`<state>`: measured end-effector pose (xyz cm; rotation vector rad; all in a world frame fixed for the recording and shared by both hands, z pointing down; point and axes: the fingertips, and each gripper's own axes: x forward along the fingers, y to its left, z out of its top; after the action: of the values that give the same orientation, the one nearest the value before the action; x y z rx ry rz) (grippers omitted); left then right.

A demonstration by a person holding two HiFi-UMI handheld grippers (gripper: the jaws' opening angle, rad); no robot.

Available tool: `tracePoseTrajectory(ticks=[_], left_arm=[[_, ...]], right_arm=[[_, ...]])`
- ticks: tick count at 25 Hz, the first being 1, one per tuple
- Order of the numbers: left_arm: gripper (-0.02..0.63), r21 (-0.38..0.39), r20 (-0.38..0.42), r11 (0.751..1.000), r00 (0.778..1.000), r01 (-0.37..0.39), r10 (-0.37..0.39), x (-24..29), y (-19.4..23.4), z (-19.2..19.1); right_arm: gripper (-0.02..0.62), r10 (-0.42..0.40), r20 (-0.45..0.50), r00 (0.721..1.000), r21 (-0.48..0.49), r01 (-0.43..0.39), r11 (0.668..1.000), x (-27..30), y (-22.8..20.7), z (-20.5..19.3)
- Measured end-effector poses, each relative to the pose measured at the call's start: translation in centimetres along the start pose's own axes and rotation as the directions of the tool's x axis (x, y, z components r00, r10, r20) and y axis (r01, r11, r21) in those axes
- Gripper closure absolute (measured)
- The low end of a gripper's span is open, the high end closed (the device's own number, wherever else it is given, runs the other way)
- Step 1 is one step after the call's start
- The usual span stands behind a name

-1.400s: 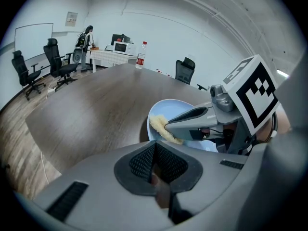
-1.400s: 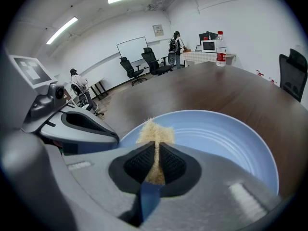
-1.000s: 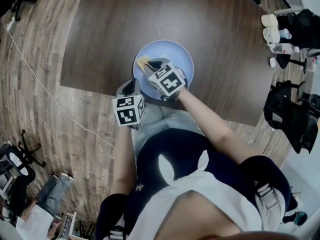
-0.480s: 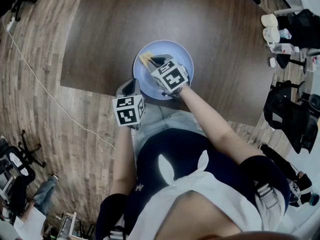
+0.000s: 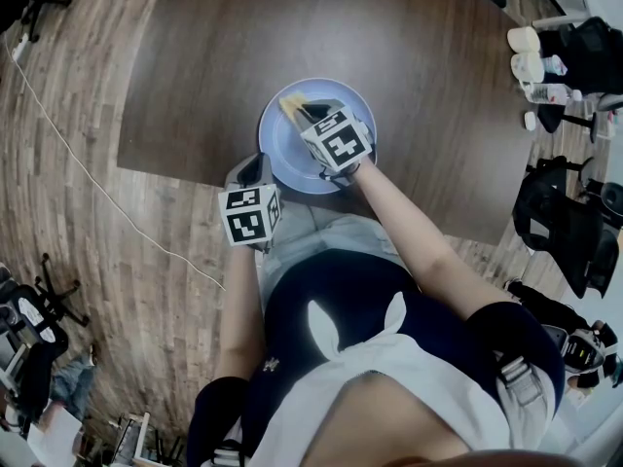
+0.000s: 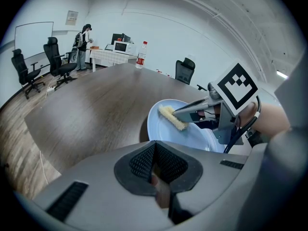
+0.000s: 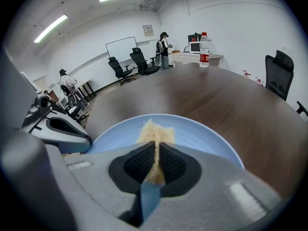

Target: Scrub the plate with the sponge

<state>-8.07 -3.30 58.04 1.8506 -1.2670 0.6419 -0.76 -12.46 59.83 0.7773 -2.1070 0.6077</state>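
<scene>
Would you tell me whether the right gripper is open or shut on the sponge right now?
Shut on it: the right gripper has its jaws pinching the yellow sponge, whose free end sticks out over the blue plate.

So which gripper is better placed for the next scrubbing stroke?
Right. The right gripper is shut on the sponge, which rests on the plate. The left gripper is shut on nothing, short of the plate's rim.
</scene>
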Motion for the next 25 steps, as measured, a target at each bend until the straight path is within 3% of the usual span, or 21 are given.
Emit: tracePoseTrajectory(ticks=[25], left_arm=[[0.600, 0.008, -0.003, 1.000, 1.000, 0.005, -0.005, 0.1, -0.4, 0.1]], right_arm=[[0.568, -0.122, -0.075, 0.990, 0.077, 0.127, 0.989, -2.1, -5.0, -1.8]])
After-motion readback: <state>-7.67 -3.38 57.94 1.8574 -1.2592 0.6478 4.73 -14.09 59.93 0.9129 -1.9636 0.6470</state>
